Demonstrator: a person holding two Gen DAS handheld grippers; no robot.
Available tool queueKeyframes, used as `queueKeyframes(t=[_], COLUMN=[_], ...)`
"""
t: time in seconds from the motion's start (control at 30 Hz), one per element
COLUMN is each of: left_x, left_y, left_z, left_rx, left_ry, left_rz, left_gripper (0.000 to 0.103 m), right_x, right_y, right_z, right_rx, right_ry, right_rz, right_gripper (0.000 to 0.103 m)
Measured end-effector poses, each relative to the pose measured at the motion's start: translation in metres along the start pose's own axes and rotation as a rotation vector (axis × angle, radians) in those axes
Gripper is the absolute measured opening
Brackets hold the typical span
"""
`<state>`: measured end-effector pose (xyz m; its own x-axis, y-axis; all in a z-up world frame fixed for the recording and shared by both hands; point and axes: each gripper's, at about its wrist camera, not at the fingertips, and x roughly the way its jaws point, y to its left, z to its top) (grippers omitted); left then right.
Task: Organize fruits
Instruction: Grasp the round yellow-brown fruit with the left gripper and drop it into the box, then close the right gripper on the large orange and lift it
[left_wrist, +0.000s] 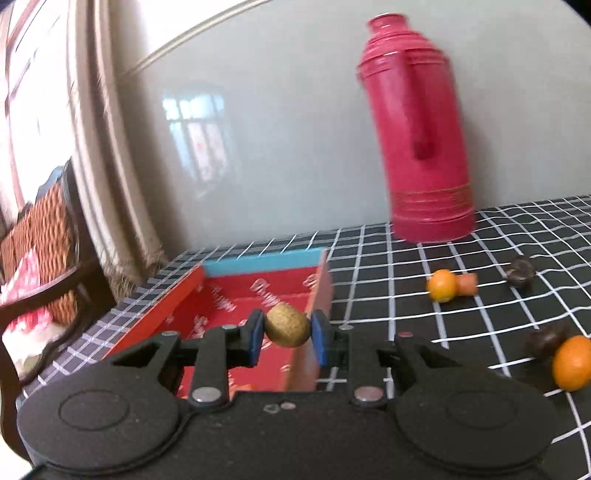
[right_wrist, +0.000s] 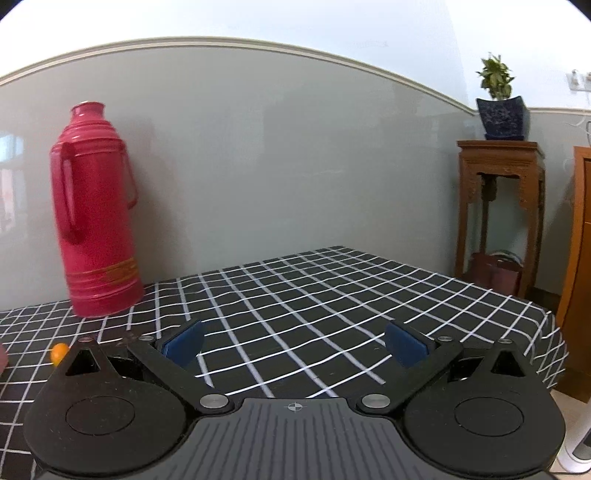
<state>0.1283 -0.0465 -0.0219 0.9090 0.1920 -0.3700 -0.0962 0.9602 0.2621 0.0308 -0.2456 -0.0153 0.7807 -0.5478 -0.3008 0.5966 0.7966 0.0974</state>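
The left wrist view is smeared by motion blur, so the print inside the red box (left_wrist: 236, 306) is unreadable and its near end is hidden behind the left tongs (left_wrist: 287, 329). Something orange barely shows at the box's near floor, too cut off to name. The left tongs are pinching a tan, rough-skinned round fruit (left_wrist: 287, 329) between their blue pads (left_wrist: 255, 334), held above the box, close to its right wall. On the checked desk (left_wrist: 388, 295) at 3 o'clock from the box lie a small orange fruit (left_wrist: 442, 285) touching a reddish-orange piece (left_wrist: 468, 283), and a dark brown fruit (left_wrist: 521, 272) just beyond. At 4 o'clock a second dark fruit (left_wrist: 545, 341) touches a larger orange (left_wrist: 572, 363), partly cut by the frame edge. A red thermos (left_wrist: 421, 129) stands at 1 o'clock.

The right tongs (right_wrist: 294, 343) are spread wide, level over bare desk, gripping nothing. One small orange (right_wrist: 59, 352) peeks at 9 o'clock, half hidden by the tool body.
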Motion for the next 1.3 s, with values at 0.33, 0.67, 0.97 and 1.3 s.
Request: queueKeyframes(t=[0.33, 0.67, 0.97, 1.3], left_x=[0.015, 0.028, 0.027, 0.015], left_y=[0.055, 0.088, 0.106, 0.118], left_z=[-0.002, -0.009, -0.012, -0.011], left_rx=[-0.118, -0.205, -0.232, -0.255], left_ry=[0.091, 0.213, 0.241, 0.209], left_rz=[0.037, 0.040, 0.039, 0.062], left_gripper=[0.018, 0.018, 0.024, 0.073], right_x=[-0.004, -0.005, -0.007, -0.009], right_y=[0.034, 0.059, 0.071, 0.083], right_z=[-0.008, -0.013, -0.016, -0.021], right_rx=[-0.049, -0.080, -0.087, -0.111], right_ry=[0.012, 0.036, 0.045, 0.062], right_rz=[0.073, 0.127, 0.162, 0.194], right_gripper=[0.103, 0.103, 0.103, 0.103])
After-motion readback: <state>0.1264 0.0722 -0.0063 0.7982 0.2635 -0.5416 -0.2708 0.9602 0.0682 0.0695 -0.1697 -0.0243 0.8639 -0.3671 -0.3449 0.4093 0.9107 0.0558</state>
